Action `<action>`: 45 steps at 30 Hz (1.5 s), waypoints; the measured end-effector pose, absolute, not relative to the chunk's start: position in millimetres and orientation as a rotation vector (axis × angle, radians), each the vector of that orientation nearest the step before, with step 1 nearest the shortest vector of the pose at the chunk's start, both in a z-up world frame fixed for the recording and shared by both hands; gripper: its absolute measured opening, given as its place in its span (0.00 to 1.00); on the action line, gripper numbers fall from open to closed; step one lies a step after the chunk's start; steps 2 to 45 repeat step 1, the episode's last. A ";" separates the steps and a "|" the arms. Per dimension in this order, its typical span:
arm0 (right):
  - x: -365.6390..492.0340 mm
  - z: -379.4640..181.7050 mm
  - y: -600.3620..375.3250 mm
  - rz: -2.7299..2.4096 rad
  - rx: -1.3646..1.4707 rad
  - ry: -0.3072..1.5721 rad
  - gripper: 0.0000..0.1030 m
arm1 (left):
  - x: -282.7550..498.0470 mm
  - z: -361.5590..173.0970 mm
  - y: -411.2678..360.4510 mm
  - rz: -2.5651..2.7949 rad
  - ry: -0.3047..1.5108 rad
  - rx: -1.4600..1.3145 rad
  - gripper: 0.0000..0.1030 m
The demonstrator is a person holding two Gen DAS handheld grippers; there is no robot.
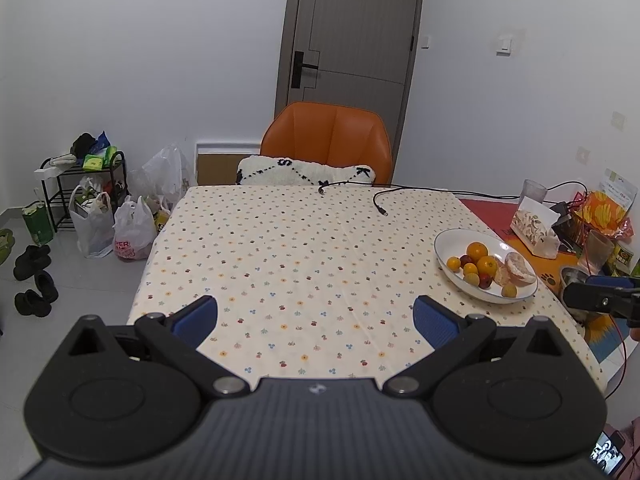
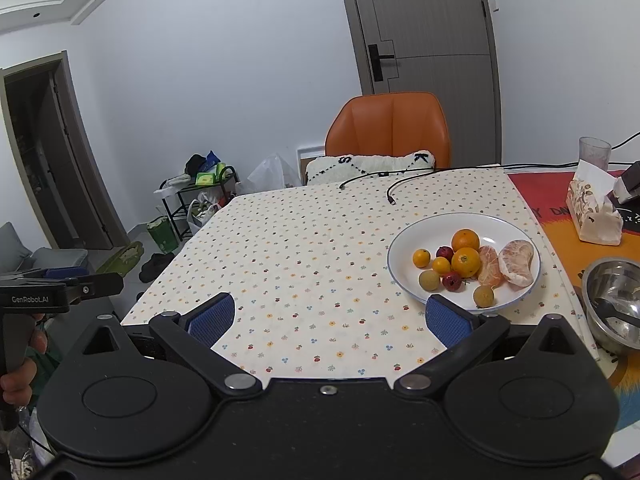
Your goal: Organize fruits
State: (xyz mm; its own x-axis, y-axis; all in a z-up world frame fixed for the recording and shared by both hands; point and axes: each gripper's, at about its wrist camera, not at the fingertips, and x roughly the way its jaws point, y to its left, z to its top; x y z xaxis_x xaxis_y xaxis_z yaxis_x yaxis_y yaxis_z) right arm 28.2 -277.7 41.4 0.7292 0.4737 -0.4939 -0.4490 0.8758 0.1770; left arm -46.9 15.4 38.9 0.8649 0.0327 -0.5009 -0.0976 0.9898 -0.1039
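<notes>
White plate [image 2: 404,276] holding two oranges [image 2: 465,261], two peeled pomelo segments [image 2: 518,262]; near it, both grippers' [image 2: 330,317] jaws spread, empty.

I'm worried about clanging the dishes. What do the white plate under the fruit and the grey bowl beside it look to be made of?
The white plate looks like glazed ceramic: glossy white with a thin blue rim line, though melamine can't be ruled out. The grey bowl looks like stainless steel: a bright, mirror-like inside with reflections. Both seem hard, so contact would likely be noisy.
</notes>
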 end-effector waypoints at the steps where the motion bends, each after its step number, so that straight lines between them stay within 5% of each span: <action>1: 28.5 40.6 -278.0 0.507 0.047 0.558 1.00 | -46.7 38.9 15.1 0.066 0.524 -0.127 1.00; 45: 28.5 40.6 -278.0 0.507 0.047 0.558 1.00 | -46.7 38.9 15.1 0.066 0.524 -0.127 1.00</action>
